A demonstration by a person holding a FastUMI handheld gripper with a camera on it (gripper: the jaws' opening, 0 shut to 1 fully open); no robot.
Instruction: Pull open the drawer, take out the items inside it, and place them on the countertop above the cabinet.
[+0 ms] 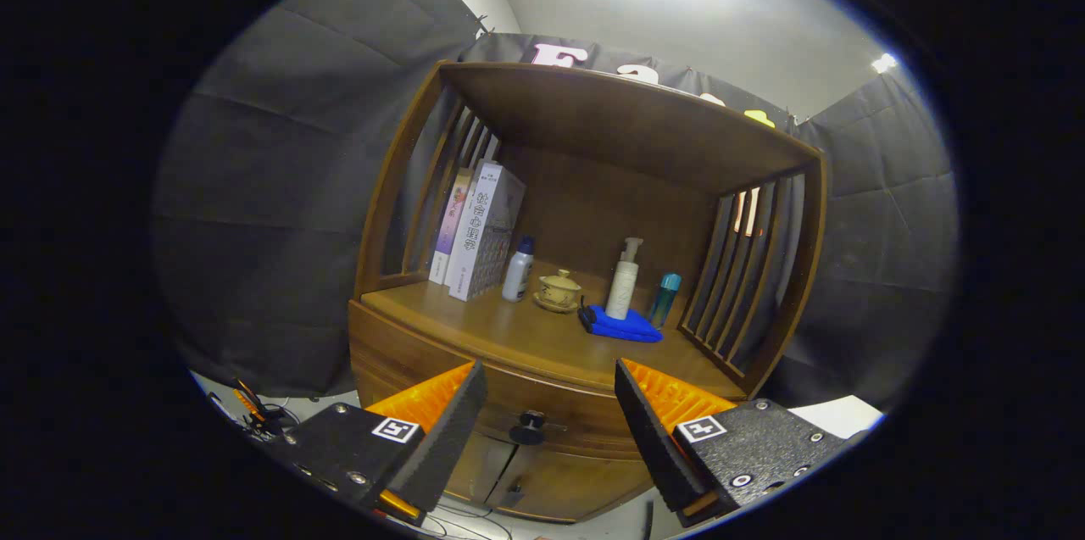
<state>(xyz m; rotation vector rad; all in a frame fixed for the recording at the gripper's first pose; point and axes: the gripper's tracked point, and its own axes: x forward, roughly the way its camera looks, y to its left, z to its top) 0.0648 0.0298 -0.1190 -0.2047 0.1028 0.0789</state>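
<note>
between spread tongs (pixel 549 404) – drawer (pixel 509 404) closed, knob (pixel 531 420) just ahead, untouched

We're in a staged booth mocked up like a home: black cloth walls (pixel 280 184) behind a wooden cabinet (pixel 576 286) with books (pixel 479 235), lotion bottles (pixel 625 281) and a lidded teacup (pixel 559 289) on its worktop (pixel 525 332).

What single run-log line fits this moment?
phase: approach | gripper: open, holding nothing | drawer: shut | drawer knob: between the fingers, ahead, untouched | countertop: books, bottles, cloth
</note>
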